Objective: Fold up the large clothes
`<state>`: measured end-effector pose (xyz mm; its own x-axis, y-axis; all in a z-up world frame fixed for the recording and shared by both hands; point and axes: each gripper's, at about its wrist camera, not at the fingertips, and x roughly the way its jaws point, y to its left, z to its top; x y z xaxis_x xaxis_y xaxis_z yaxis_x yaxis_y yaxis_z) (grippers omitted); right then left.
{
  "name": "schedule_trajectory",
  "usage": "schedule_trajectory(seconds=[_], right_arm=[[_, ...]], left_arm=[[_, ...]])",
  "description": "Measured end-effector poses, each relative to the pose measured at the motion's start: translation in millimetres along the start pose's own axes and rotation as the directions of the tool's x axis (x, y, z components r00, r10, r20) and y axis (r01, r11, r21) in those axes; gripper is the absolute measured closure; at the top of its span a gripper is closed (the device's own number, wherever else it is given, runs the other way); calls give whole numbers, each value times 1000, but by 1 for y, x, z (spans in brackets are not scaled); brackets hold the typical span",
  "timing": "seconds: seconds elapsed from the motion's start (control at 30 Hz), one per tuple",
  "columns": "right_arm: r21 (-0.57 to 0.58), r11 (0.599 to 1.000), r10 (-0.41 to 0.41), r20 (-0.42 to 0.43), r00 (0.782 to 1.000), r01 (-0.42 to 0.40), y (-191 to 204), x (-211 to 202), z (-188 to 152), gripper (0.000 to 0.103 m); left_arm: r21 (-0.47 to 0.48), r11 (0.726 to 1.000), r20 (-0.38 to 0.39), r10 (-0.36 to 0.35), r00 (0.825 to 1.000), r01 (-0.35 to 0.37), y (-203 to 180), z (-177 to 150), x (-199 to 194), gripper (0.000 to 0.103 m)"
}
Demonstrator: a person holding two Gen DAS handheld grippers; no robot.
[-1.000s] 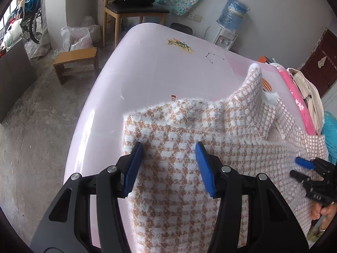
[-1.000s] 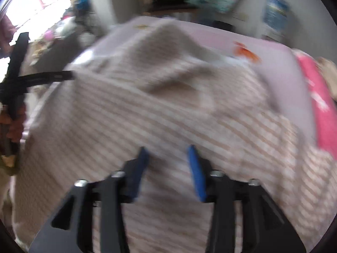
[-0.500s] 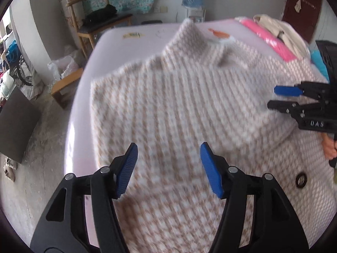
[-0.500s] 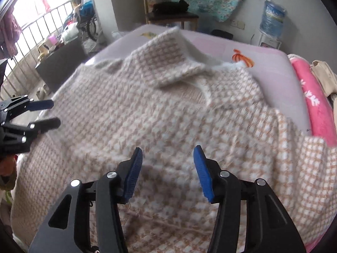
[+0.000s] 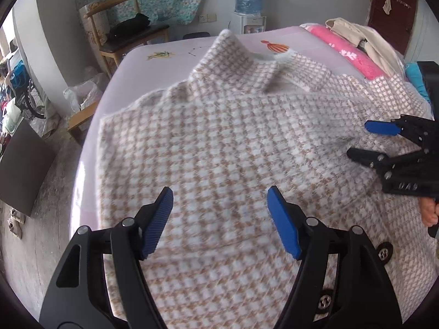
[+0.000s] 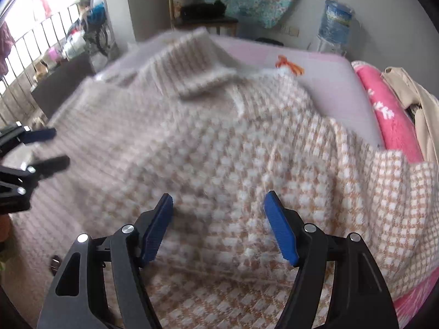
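We see the fuzzy tan-and-white checked coat [image 5: 233, 142] spread across the pale pink table [image 5: 164, 46], its collar towards the far edge and its dark buttons [image 5: 384, 250] near the front right corner. Our left gripper [image 5: 219, 205] hangs above the coat's near part, its blue pads [image 5: 157, 222] spread wide after just opening, nothing between them. Our right gripper [image 6: 218, 211] likewise has just been opening and stands wide over the cloth, gripping nothing, with pink bedding [image 6: 384, 112] along the right edge.
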<state>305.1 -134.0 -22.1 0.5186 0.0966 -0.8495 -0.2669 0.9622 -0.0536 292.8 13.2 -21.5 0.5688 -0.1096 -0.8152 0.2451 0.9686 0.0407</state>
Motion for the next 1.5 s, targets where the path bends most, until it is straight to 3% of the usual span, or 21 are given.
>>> schedule_trajectory(seconds=[0.1, 0.2, 0.3, 0.53, 0.63, 0.73, 1.0, 1.5], right_arm=[[17, 1000, 1, 25, 1000, -1, -2, -11, -2, 31], [15, 1000, 7, 76, 997, -8, -2, -22, -2, 31], [-5, 1000, -12, 39, 999, 12, 0, -7, -7, 30], [26, 1000, 5, 67, 998, -7, -5, -12, -10, 25], [29, 1000, 2, 93, 996, -5, -7, -19, -9, 25], [44, 999, -17, 51, 999, 15, -11, -4, -10, 25], [77, 997, -29, 41, 999, 26, -16, 0, -11, 6], [91, 996, -13, 6, 1000, 12, -20, 4, -8, 6]], left_arm=[[3, 1000, -30, 15, 999, -14, -8, -2, 12, 35], [-7, 999, -21, 38, 999, -38, -8, -4, 15, 24], [-45, 999, -32, 23, 999, -25, -1, -4, 17, 19], [-90, 995, -34, 29, 999, -32, 7, -8, 22, 8], [-91, 995, -33, 27, 999, -30, 7, -8, 23, 8], [-92, 995, -34, 27, 999, -30, 6, -8, 22, 8], [-90, 995, -50, 29, 998, -34, 7, -8, 23, 8], [-88, 995, -61, 31, 998, -36, 5, -7, 25, 8]])
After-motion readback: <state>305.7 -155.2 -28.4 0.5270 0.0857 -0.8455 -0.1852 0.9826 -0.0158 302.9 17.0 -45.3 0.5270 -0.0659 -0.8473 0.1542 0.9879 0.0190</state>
